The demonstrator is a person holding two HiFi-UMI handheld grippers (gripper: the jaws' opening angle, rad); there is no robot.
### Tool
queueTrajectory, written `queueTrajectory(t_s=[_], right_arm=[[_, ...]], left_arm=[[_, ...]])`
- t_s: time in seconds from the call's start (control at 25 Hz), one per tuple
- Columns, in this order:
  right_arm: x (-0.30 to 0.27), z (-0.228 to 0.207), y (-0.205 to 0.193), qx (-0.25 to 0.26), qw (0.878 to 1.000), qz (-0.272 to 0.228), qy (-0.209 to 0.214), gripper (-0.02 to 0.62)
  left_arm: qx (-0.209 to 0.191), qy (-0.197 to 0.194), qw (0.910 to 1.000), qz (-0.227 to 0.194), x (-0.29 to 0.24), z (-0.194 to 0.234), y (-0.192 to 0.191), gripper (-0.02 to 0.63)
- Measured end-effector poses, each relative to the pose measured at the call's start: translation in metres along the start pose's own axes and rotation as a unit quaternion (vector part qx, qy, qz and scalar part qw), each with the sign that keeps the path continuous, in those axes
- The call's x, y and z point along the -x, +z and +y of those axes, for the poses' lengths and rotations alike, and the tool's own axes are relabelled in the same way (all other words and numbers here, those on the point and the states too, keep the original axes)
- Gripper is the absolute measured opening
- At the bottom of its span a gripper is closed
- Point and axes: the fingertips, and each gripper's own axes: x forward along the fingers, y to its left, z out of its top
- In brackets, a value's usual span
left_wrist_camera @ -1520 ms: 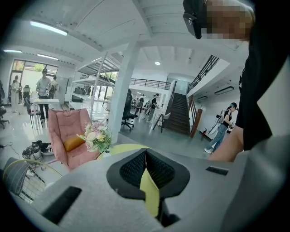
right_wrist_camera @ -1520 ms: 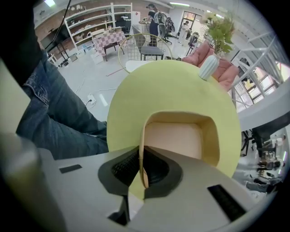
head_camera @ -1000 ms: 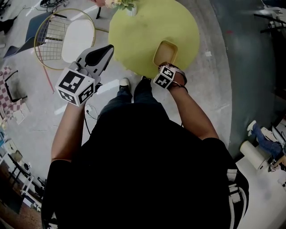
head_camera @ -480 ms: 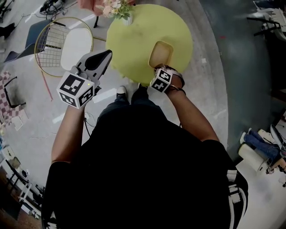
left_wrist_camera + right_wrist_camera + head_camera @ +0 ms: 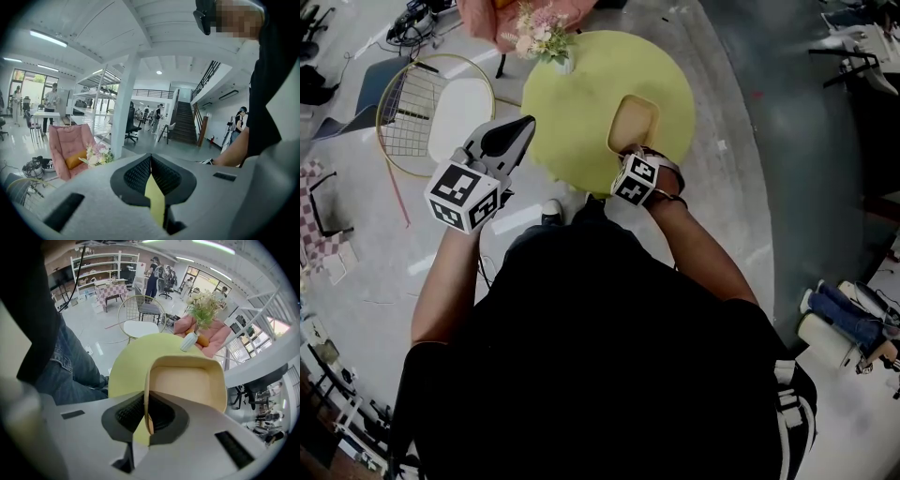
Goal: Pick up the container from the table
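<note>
Container (image 5: 187, 380) wall pinched in right tongs (image 5: 146, 413), near rim hidden behind them.

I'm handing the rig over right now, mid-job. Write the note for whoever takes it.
Tools: the right tool is shut on the near wall of the tan container. The left tool is shut and empty, beside the yellow table.
Things: the container, empty inside, hangs over the table; I can't tell if it is clear of the top. A flower vase stands at the far edge.
Done: the grasp.
Left: complete the lift, probably slowly.
</note>
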Motion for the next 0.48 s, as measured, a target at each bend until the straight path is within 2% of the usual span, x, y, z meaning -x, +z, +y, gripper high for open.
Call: queueTrajectory(t_s=[0.48], right_arm=[[0.042, -0.024, 0.015, -0.003, 1.000, -0.020, -0.015, 0.017]], left_arm=[[-0.003, -0.001, 1.0000, -0.009, -0.005, 0.001, 0.011, 0.017]])
